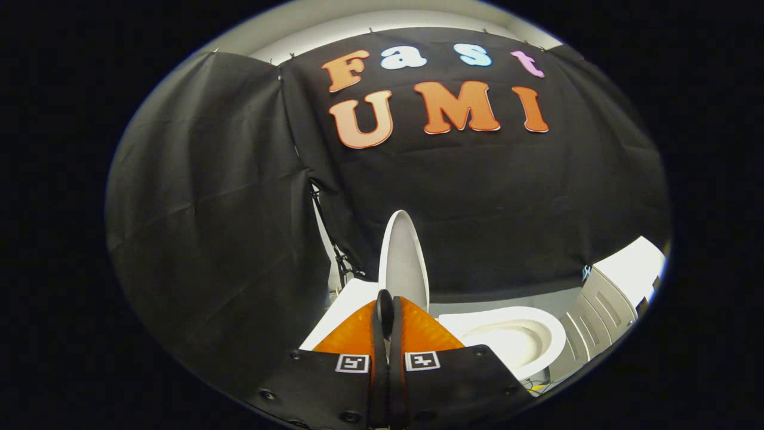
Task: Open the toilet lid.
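Your gripper [385,310] is sitting with its orange fingers [358,334] pressed together, holding nothing. The toilet lid [404,260] is standing upright just beyond the tips, long axis vertical, with the open bowl [513,340] lying to its right.

I see the toilet lid [404,260] as smooth, glossy white plastic, and the toilet bowl [516,335] as shiny white ceramic. My tool [387,322] has ribbed orange fingers [358,334] with a semi-gloss look on matt black plastic mounts. The wall [477,197] is matt, creased black cloth.
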